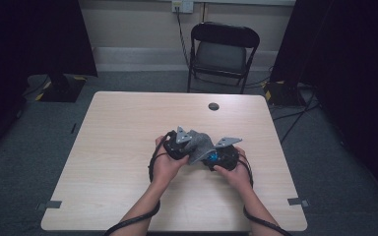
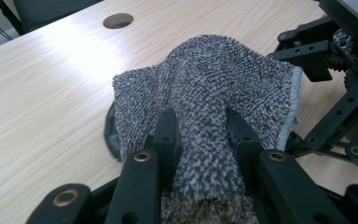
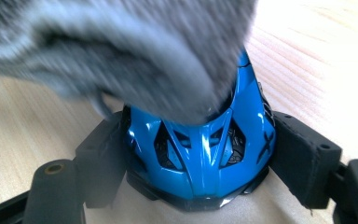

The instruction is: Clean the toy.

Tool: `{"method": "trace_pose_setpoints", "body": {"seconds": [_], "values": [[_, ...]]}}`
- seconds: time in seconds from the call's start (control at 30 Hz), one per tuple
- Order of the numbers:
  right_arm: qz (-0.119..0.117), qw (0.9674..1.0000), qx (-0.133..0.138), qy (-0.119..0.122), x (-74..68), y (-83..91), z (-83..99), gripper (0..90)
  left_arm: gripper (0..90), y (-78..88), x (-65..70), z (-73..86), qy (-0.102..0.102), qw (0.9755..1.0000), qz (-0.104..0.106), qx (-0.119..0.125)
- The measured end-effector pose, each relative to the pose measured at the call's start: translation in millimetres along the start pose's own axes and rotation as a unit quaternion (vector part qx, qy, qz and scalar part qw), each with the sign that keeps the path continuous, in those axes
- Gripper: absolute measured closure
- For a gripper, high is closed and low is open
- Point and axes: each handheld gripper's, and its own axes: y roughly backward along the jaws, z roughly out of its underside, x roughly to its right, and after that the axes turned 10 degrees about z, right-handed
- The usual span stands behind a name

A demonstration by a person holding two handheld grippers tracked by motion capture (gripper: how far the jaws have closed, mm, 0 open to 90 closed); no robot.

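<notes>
A pale wood table (image 1: pixel 118 142) stands on grey carpet (image 1: pixel 29 147), with a round cable hole (image 1: pixel 213 106) near its far edge and grey tape marks (image 1: pixel 53 204) at both near corners. Beyond the far edge a black folding chair (image 1: pixel 223 51) faces the table before a cream wall (image 1: pixel 133 24) with a socket (image 1: pixel 182 5). Dark panels (image 1: pixel 34 37) flank both sides, and cables (image 1: pixel 295 118) trail over the floor at the right.

Both forearms are bare. The left tool (image 1: pixel 187 143) and right tool (image 1: pixel 215 156) are black, each topped by a grey three-cornered plate, trailing black cables toward six o'clock; brass-ringed screw holes dot their jaws.
</notes>
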Motion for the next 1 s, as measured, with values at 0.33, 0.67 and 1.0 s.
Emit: {"method": "trace_pose_setpoints", "body": {"seconds": [0.33,0.67,1.0], "values": [[0.000,1.0000,0.000,0.000,0.0,0.0,0.0,24.8,70.0,-20.5,8.0,-6.5,-0.007,0.9999,0.003,-0.015],[0.000,1.0000,0.000,0.000,0.0,0.0,0.0,24.9,69.9,-30.6,11.9,-4.2,-0.027,0.9991,0.000,-0.034],[0.002,1.0000,0.001,0.000,-0.5,0.2,0.2,25.1,69.9,-32.9,9.6,-4.3,-0.045,0.9977,-0.017,-0.049]]}}
